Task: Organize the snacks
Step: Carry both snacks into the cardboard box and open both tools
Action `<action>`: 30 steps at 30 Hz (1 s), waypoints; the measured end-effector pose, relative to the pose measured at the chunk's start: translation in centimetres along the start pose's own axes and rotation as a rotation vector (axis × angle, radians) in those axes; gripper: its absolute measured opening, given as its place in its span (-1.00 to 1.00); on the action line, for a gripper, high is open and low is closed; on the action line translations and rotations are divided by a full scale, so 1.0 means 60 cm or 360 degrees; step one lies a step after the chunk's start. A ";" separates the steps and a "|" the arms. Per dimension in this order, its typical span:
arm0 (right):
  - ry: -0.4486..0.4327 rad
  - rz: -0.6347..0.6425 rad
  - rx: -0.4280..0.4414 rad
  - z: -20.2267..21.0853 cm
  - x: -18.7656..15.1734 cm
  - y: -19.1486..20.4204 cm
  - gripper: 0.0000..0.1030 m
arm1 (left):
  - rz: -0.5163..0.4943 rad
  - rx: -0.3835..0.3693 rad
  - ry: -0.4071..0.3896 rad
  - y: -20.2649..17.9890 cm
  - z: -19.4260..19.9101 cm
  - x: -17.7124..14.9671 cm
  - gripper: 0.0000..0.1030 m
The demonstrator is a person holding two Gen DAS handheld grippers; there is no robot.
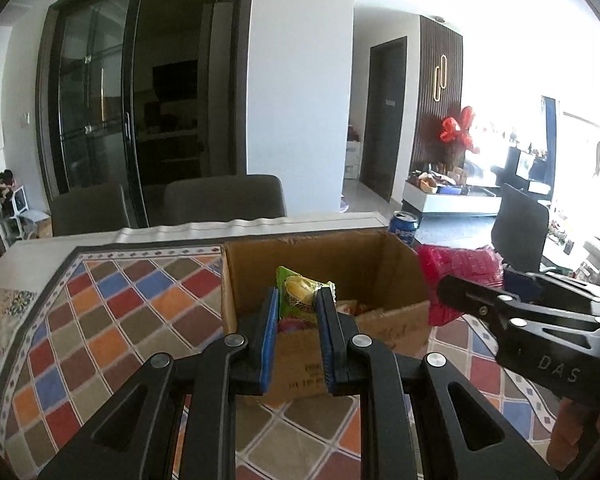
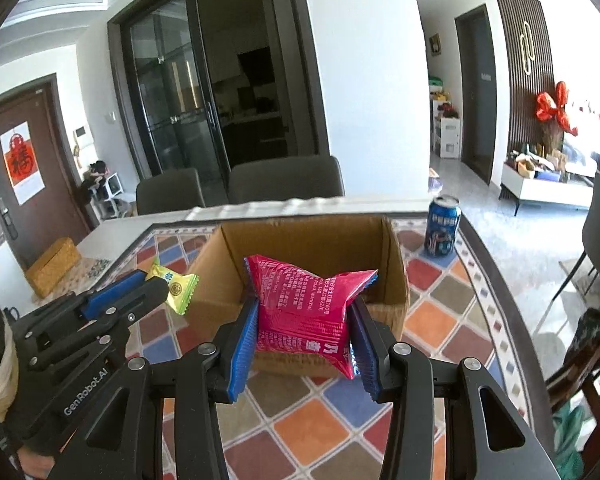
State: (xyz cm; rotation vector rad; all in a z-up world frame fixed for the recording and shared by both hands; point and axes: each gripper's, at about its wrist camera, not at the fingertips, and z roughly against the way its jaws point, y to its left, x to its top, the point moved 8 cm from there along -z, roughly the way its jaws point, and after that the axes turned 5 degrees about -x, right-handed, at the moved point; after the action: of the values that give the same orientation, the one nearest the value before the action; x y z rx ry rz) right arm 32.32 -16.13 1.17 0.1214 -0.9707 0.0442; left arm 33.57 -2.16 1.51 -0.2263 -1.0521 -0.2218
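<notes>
An open cardboard box (image 1: 380, 264) stands on the checked tablecloth; it also shows in the right wrist view (image 2: 324, 240). My left gripper (image 1: 298, 300) is shut on a small green and yellow snack packet (image 1: 300, 290) and holds it over the box's near wall. It also shows from the side in the right wrist view (image 2: 152, 284) with the packet (image 2: 176, 282). My right gripper (image 2: 304, 312) is shut on a pink snack bag (image 2: 308, 308) above the box's front edge. The bag shows at the box's right in the left wrist view (image 1: 460, 272). Other packets (image 1: 356, 307) lie inside the box.
A blue Pepsi can (image 2: 443, 226) stands on the cloth right of the box. A woven yellow box (image 2: 52, 266) sits at the table's left end. Two grey chairs (image 2: 284, 180) stand behind the table. The checked tablecloth (image 2: 308, 420) covers the table.
</notes>
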 end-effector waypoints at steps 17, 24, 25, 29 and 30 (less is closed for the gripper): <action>0.0009 0.0074 -0.0029 -0.068 0.075 0.004 -0.12 | 0.0007 0.0012 0.0104 0.022 -0.079 0.043 -0.61; 0.0071 0.0081 -0.0034 -0.107 0.077 0.001 -0.10 | 0.0004 0.0047 0.0161 0.027 -0.105 0.051 -0.49; 0.0079 0.0084 -0.0026 -0.111 0.076 0.001 -0.04 | 0.0000 0.0054 0.0167 0.027 -0.106 0.052 -0.44; 0.0097 0.0100 -0.0070 -0.119 0.070 -0.003 0.15 | -0.0005 0.0083 0.0175 0.031 -0.102 0.048 -0.35; 0.0099 0.0101 -0.0079 -0.118 0.068 -0.004 0.16 | -0.0002 0.0089 0.0176 0.031 -0.099 0.045 -0.34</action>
State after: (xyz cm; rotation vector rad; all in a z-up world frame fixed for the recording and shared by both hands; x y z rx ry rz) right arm 40.46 -15.59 0.59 0.0434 -0.9126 0.0820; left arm 40.33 -2.30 0.92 -0.1613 -0.9475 -0.2034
